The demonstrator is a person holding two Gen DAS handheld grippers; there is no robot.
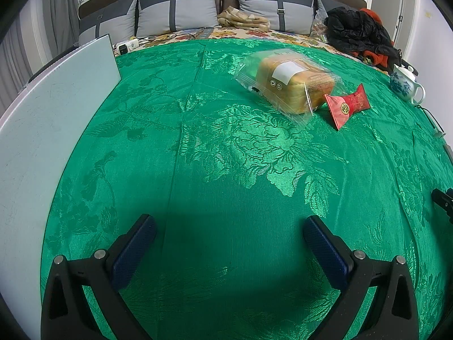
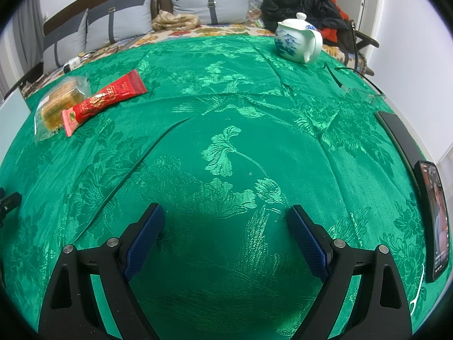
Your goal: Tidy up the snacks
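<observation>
A green brocade tablecloth [image 1: 215, 147] with a woven floral pattern covered the whole work surface in both wrist views. A pale blue-grey board [image 1: 53, 119] lay along its left edge in the left wrist view. Beyond the cloth stood a row of grey cushions [image 1: 175, 8] and a heap of black and red clothing [image 1: 359, 34].

The left gripper [image 1: 229, 228] hovered over bare cloth with its jaws wide apart and nothing between the blue pads [image 1: 133, 250]. The right gripper [image 2: 225, 216] likewise hung over bare cloth, jaws spread and empty.

The snacks lay far from both grippers, toward the back of the cloth. A bread loaf in a clear wrapper [image 1: 288, 82] rested flat, and a red snack packet [image 1: 346, 104] lay just beside it, overlapping the wrapper's edge in the right wrist view.

A blue-and-white teapot [image 2: 297, 38] stood upright near the far right edge. A phone with a lit screen [image 2: 434, 221] lay at the right margin, and a pair of spectacles [image 2: 356, 85] lay between phone and teapot.
</observation>
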